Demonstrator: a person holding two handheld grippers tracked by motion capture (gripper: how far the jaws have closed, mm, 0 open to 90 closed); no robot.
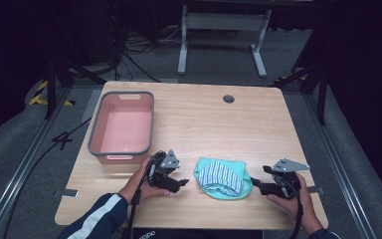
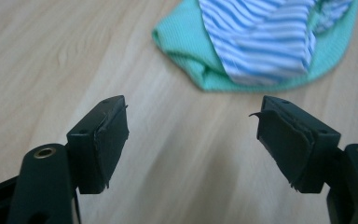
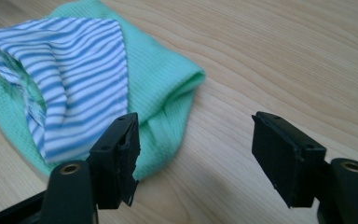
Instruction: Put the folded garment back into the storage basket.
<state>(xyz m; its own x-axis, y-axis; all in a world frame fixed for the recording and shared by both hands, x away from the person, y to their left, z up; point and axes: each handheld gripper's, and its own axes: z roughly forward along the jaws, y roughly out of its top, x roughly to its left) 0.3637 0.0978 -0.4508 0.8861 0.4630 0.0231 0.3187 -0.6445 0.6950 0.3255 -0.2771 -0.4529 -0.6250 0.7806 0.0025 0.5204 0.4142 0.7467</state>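
Note:
A folded green cloth [image 1: 205,174] with a blue-and-white striped cloth [image 1: 223,177] lying on top rests near the table's front edge. My left gripper [image 1: 178,183] sits just left of the pile, open, with bare wood between its jaws; the green cloth [image 2: 182,46] and striped cloth [image 2: 261,42] lie ahead of it. On the pile's right side my right gripper [image 1: 256,185] is open too, its left jaw at the edge of the green cloth [image 3: 168,79], beside the striped cloth [image 3: 79,88]. Neither gripper [image 2: 193,135] [image 3: 196,140] holds anything.
A pink bin with a grey rim [image 1: 94,134] stands empty at the table's left, behind my left hand. A round cable hole [image 1: 228,98] sits near the far edge. Table legs and cables lie on the floor beyond.

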